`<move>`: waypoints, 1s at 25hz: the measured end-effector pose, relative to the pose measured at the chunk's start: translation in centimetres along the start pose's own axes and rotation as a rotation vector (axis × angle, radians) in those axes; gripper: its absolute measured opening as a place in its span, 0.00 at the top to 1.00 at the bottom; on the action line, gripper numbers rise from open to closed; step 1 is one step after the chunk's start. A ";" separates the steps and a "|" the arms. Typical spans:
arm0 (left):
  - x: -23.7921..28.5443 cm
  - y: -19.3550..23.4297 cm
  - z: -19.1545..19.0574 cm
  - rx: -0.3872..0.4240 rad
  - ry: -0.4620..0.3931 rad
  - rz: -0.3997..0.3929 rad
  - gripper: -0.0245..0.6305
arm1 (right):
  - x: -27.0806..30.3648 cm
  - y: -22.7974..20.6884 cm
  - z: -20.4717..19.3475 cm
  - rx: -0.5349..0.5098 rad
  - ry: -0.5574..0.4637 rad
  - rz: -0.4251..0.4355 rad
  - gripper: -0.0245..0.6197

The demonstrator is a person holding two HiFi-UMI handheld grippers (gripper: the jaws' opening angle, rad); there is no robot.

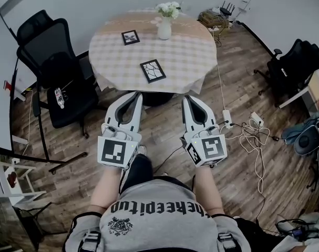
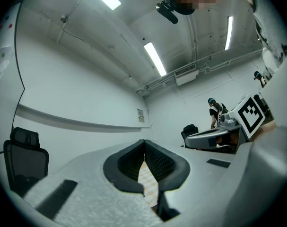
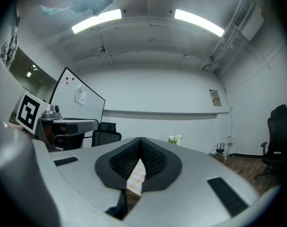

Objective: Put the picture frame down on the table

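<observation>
**Two closed grippers before a round table**

Left gripper (image 1: 135, 95): jaws together, empty. Right gripper (image 1: 189, 98): likewise. Beyond: round checked-cloth table (image 1: 193, 56). Black-rimmed picture frame (image 1: 153, 70) lies flat near its near edge; smaller black frame (image 1: 130, 37) far left; white flower vase (image 1: 164, 28) far.

The round table's cloth (image 1: 193, 62) is checked beige and white. The nearer rectangular picture frame (image 1: 152, 70) and the farther picture frame (image 1: 130, 37) are black-edged, with dark branching lines on white. The ceramic vase (image 1: 164, 29) and its flowers (image 1: 168, 8) are white. The plastic left gripper (image 1: 134, 95) and right gripper (image 1: 191, 98) are pale grey with black textured pads (image 2: 126, 161) and black-and-white marker cubes (image 1: 117, 152).
</observation>
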State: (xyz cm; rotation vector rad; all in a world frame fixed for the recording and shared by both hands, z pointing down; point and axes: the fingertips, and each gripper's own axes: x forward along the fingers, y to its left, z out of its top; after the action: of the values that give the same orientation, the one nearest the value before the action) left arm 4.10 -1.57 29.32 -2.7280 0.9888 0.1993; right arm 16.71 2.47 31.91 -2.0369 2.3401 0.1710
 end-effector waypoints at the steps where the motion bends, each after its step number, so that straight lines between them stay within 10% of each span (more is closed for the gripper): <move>1: -0.1 -0.1 0.0 -0.012 0.003 -0.001 0.94 | -0.1 0.0 0.0 0.001 -0.003 -0.001 0.95; 25: 0.6 -0.2 -1.0 -0.041 0.040 0.009 0.94 | 0.7 -1.1 -0.8 0.034 0.000 -0.009 0.95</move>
State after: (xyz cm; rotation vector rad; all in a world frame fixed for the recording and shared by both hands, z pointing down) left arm 4.74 -2.09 30.18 -2.7754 1.0181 0.1691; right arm 17.70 1.53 32.60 -2.0316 2.3172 0.1294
